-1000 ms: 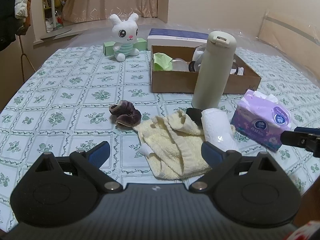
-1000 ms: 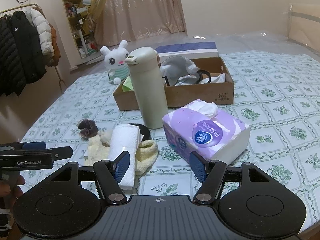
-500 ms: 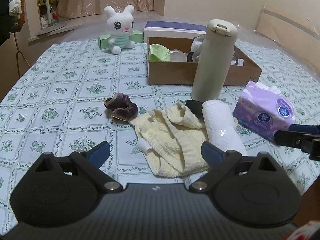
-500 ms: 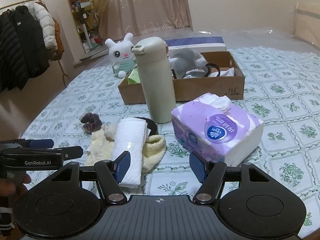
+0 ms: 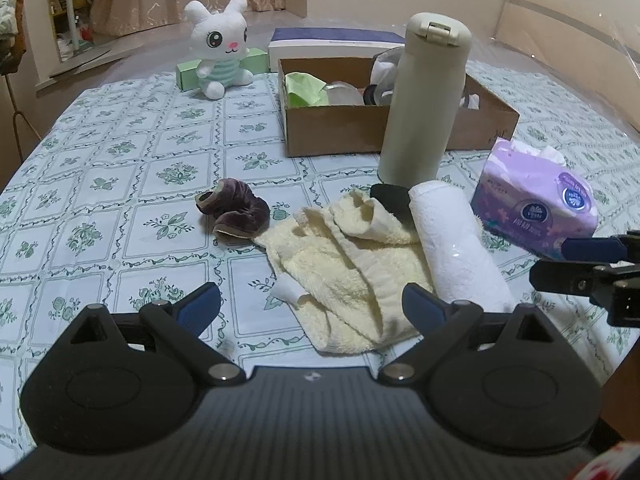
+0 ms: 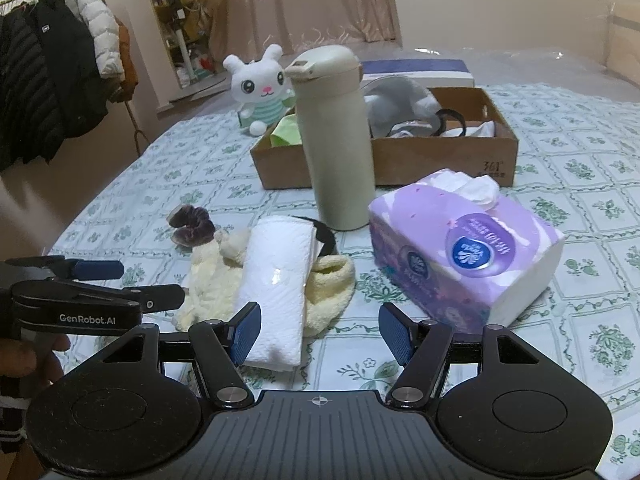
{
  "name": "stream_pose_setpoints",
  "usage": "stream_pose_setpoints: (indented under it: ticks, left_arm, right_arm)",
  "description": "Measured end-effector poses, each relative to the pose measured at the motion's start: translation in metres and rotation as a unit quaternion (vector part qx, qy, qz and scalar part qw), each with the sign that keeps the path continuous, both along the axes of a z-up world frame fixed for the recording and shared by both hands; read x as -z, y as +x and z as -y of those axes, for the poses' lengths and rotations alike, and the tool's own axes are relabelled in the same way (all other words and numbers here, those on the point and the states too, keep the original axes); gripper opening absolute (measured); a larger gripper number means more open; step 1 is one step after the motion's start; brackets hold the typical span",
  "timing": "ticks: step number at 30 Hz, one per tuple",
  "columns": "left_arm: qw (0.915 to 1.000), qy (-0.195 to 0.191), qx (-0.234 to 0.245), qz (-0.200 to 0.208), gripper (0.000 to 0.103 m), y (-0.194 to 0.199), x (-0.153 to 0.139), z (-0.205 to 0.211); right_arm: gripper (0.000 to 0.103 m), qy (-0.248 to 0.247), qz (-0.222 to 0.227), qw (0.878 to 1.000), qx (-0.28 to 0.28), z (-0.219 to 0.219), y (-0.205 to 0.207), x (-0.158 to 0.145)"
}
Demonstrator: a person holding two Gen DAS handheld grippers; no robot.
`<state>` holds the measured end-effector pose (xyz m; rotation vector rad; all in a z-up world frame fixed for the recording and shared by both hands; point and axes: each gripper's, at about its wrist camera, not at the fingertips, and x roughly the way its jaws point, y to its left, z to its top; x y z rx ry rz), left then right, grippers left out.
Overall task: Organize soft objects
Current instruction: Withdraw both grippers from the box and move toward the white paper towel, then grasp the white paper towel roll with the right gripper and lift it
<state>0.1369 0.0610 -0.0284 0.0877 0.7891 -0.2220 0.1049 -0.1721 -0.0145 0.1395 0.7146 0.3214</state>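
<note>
- On the tabletop (image 5: pixel 120 168), left to right: one purple velvet scrunchie (image 5: pixel 234 213), one crumpled cream towel (image 5: pixel 344 268), one white rolled towel (image 5: pixel 456 256) lying on it.
- Only the right wrist view shows coats (image 6: pixel 44 76) hanging.
- Left gripper (image 5: pixel 310 308) and right gripper (image 6: pixel 318 330): fingers spread wide, holding nothing.

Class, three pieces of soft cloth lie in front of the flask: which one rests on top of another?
The white rolled towel: it lies across the cream towel, which spreads crumpled beneath it. The purple scrunchie sits directly on the tablecloth.
</note>
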Motion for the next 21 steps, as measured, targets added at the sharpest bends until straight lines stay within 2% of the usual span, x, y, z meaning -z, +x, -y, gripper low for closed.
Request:
stream_pose_setpoints:
  ticks: [12,21]
  left_arm:
    - [0.9991,0.007,0.042,-0.002,0.096,0.019,0.009,-0.013]
    - [0.9985,0.006,0.054,-0.001,0.096,0.03,0.015,-0.022]
  right_arm:
    - [0.066,-0.005,-0.009,1.0,-0.028,-0.027,0.02,0.014]
    - [0.066,-0.012,-0.021,0.999,-0.04,-0.041,0.037,0.026]
